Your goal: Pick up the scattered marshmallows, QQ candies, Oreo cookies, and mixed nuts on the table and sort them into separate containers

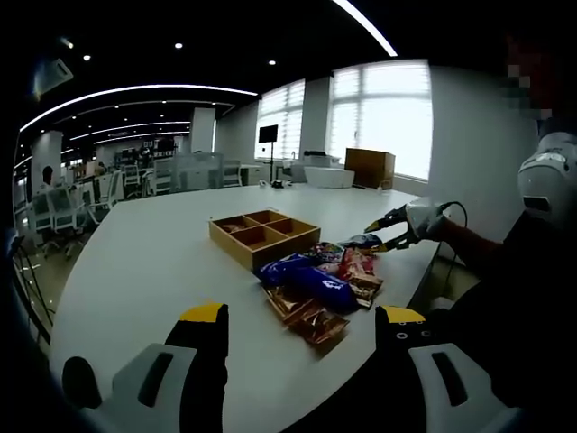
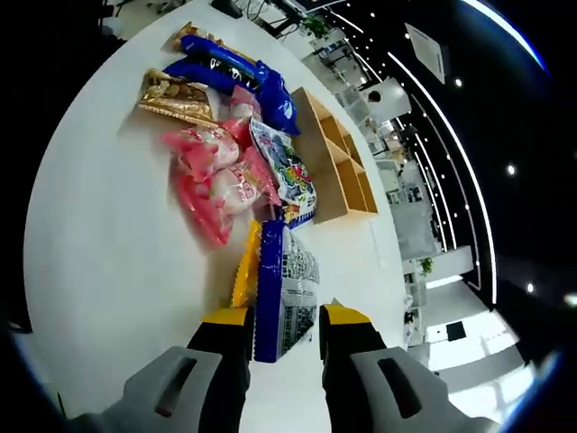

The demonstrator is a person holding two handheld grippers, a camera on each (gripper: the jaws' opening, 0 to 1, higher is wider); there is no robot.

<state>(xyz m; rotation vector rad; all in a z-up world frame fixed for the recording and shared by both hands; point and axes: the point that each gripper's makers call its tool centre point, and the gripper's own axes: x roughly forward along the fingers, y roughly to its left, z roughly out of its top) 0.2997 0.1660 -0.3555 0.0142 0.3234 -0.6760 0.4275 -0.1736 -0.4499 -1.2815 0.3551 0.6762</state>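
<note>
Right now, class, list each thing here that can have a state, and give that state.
Left gripper: open, holding nothing.
Right gripper: fingers either side of the blue packet, which stands on edge.
Wooden compartment box: upright on the table, compartments open.
Pink packets: lying flat, sealed.

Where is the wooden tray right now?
In the left gripper view, the wooden tray sits mid-table, just beyond the snack packets.
</note>
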